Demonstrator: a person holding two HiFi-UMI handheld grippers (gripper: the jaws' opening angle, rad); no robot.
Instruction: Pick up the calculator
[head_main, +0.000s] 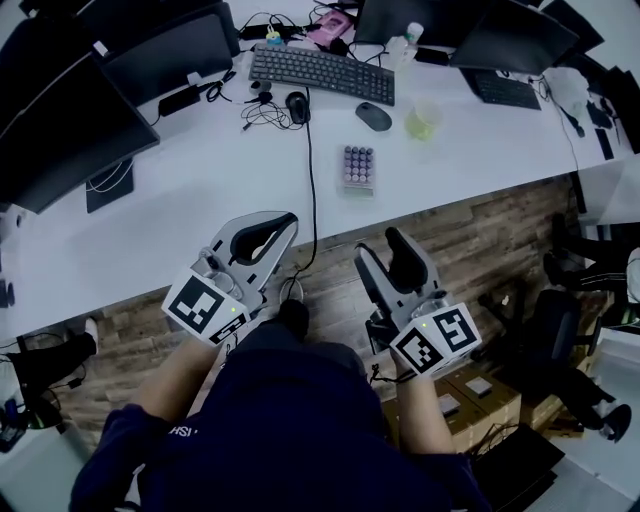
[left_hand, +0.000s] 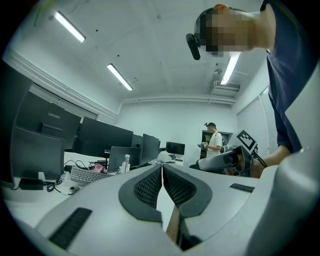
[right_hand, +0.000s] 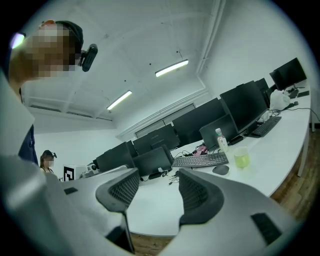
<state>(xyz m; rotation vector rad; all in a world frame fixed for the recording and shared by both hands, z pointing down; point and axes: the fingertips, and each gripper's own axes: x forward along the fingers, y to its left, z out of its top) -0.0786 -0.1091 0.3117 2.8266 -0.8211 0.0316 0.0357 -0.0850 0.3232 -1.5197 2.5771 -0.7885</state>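
Note:
The calculator (head_main: 358, 166), small and pale with rows of purple keys, lies flat on the white desk (head_main: 200, 190), a little in from the front edge. Both grippers hang short of it, over the wooden floor at the desk's front. My left gripper (head_main: 283, 226) is left of and nearer than the calculator; the left gripper view shows its gripper (left_hand: 162, 166) with pads pressed together and nothing between them. My right gripper (head_main: 381, 250) sits just right of the calculator's line; its own view shows the gripper (right_hand: 159, 175) with jaws apart and empty. Neither gripper view shows the calculator.
Behind the calculator are a keyboard (head_main: 322, 72), a black mouse (head_main: 373, 116), a wired mouse (head_main: 297, 105) whose cable runs off the desk's front, and a cup of green drink (head_main: 423, 120). Monitors (head_main: 170, 50) line the back. Cardboard boxes (head_main: 480, 395) and a chair (head_main: 560, 330) stand at the right.

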